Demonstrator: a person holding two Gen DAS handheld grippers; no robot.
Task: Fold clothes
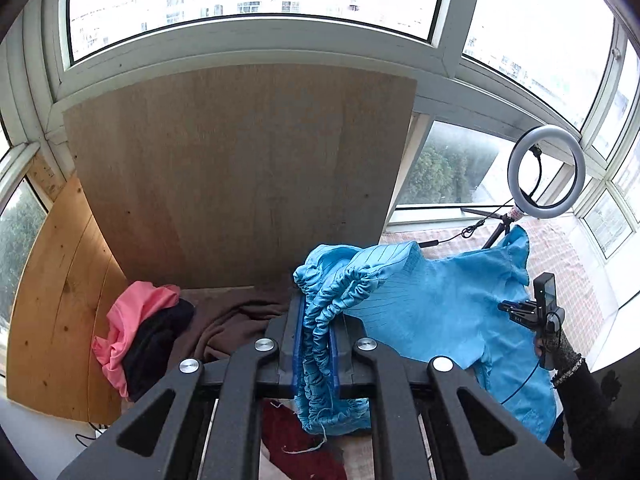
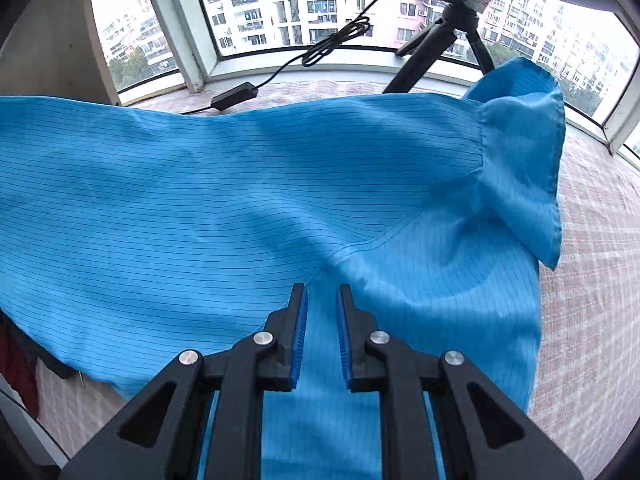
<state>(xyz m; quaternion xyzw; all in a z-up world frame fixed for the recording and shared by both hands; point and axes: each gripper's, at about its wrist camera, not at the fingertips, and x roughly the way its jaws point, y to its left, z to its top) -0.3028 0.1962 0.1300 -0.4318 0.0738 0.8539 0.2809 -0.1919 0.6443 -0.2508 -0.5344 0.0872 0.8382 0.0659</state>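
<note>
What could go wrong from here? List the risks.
1. The left gripper clamps only the bunched elastic cuff of the blue garment; a hard pull could slip it out.
2. The garment's raised corner hangs by the tripod and cable; it could snag.

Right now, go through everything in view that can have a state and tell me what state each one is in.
Left gripper: shut on the blue garment's gathered elastic edge.
Right gripper: jaws slightly apart, garment between them; grip unclear.
Blue garment: spread out between both grippers, unfolded.
Pink garment: crumpled in a pile, unfolded.
Brown cloth: rumpled.
Ring light: looks unlit.
</note>
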